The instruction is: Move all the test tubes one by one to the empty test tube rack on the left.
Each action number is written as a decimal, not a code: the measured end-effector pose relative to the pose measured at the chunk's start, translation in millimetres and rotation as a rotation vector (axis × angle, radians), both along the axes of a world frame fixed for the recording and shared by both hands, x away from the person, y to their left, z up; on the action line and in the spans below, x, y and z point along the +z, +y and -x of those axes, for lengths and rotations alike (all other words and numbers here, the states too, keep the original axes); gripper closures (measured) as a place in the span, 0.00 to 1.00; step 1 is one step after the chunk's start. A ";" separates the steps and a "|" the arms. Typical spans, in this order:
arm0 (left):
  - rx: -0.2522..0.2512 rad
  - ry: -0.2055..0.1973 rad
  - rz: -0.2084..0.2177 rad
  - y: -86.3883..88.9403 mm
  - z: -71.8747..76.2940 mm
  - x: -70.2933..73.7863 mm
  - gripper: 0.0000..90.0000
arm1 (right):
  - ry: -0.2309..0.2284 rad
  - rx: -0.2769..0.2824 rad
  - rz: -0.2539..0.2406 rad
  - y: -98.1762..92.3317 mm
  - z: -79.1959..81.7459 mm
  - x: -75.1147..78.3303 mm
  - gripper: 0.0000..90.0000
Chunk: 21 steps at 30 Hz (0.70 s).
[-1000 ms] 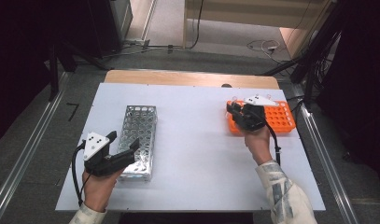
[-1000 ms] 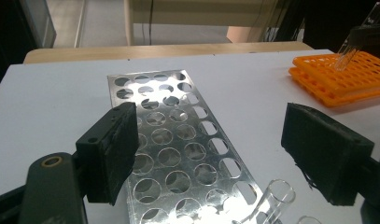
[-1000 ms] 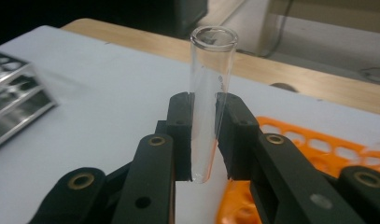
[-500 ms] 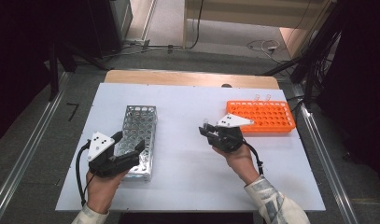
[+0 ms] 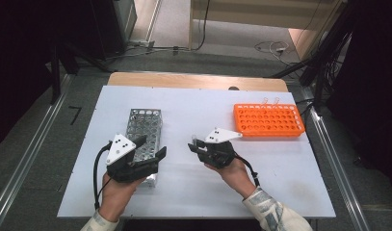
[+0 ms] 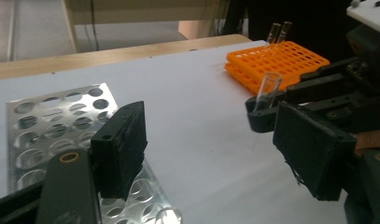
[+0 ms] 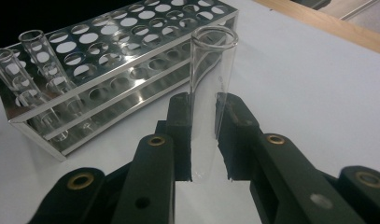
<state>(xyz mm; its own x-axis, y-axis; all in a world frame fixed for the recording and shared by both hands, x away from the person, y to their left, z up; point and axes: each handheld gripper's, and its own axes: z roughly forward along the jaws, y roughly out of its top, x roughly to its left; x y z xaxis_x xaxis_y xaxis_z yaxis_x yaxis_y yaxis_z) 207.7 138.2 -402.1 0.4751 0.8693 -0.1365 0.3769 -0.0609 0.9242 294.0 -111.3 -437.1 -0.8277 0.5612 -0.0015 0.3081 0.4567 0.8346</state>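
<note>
— Tongs first: what did each pair hold?

— Right tongs (image 7: 204,140) were clamped on a clear glass tube (image 7: 208,93), held upright with its open mouth on top. Left tongs (image 6: 215,154) held nothing; the jaws stood apart with only bare counter between them, and they had just been closing a little.

— Where was the tube on the counter (image 5: 193,110)?

— Near the middle, above the white surface, between a metal rack (image 5: 143,130) on the left and an orange rack (image 5: 268,120) at the far right. It sat just beside the metal rack without touching it.

— And the left tongs?

— Over the near end of the metal rack, which already had two tubes (image 7: 33,60) standing in one corner.
</note>
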 end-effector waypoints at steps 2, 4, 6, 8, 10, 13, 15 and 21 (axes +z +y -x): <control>-0.029 0.008 -0.008 -6.8 -3.1 0.2 0.30 | -0.001 0.012 0.002 3.0 2.0 -0.7 0.81; -0.056 0.017 -0.014 -14.2 -6.2 -0.9 0.32 | -0.003 0.020 0.004 5.9 4.1 -0.6 0.81; -0.084 0.026 -0.026 -21.0 -9.2 -2.3 0.37 | -0.003 0.031 0.000 8.8 6.2 -0.2 0.81; -0.109 0.031 -0.028 -27.5 -12.2 -3.9 0.41 | -0.003 0.040 0.000 11.6 8.6 0.1 0.81; -0.129 0.036 -0.034 -33.2 -15.6 -5.3 0.46 | -0.002 0.050 0.000 14.2 10.7 -0.2 0.81; -0.146 0.046 -0.040 -40.4 -21.1 -8.0 0.55 | 0.004 0.061 0.008 17.3 13.4 -1.6 0.81; -0.148 0.047 -0.055 -44.1 -23.5 -9.3 0.61 | 0.002 0.072 0.005 18.5 14.5 -1.8 0.81; -0.157 0.053 -0.066 -49.7 -29.1 -12.3 0.73 | 0.003 0.082 -0.005 18.8 16.6 0.4 0.81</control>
